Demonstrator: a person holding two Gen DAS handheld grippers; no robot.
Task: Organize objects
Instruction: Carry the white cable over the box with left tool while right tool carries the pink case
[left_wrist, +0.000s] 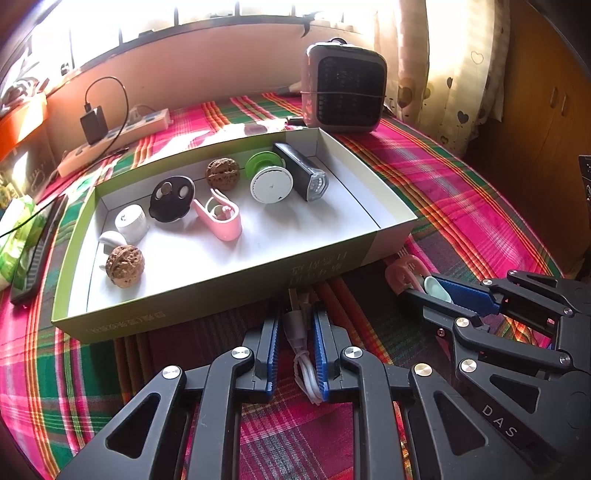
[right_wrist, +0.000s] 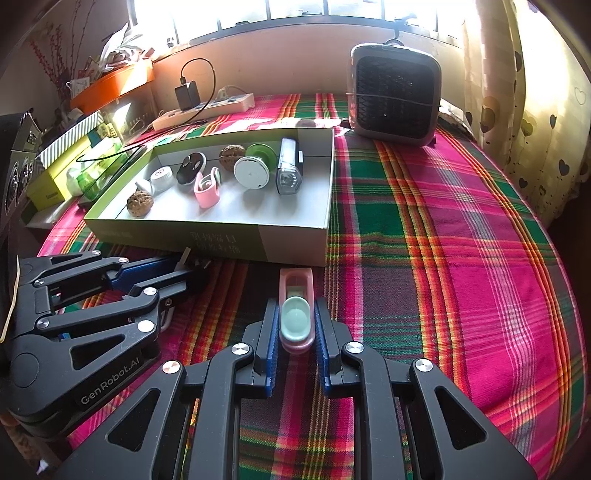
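Observation:
A shallow green-and-white box (left_wrist: 221, 284) (right_wrist: 207, 236) lies on the plaid cloth. It holds two walnuts (left_wrist: 124, 265), a pink clip (left_wrist: 221, 218), a white cap, a black disc, a white-and-green reel (left_wrist: 271, 184) and a black bike light (left_wrist: 303, 171). My left gripper (left_wrist: 295, 332) (right_wrist: 177, 273) sits in front of the box, its fingers around a white USB cable (left_wrist: 301, 354); contact is unclear. My right gripper (right_wrist: 295, 325) (left_wrist: 432, 291) is shut on a pink clip with a mint pad (right_wrist: 295, 317) resting on the cloth.
A grey fan heater (left_wrist: 343, 88) (right_wrist: 395, 96) stands behind the box. A power strip with a black charger (left_wrist: 110, 136) lies at the back left. A phone and green packets (left_wrist: 22, 240) sit left of the box. A curtain hangs at the right.

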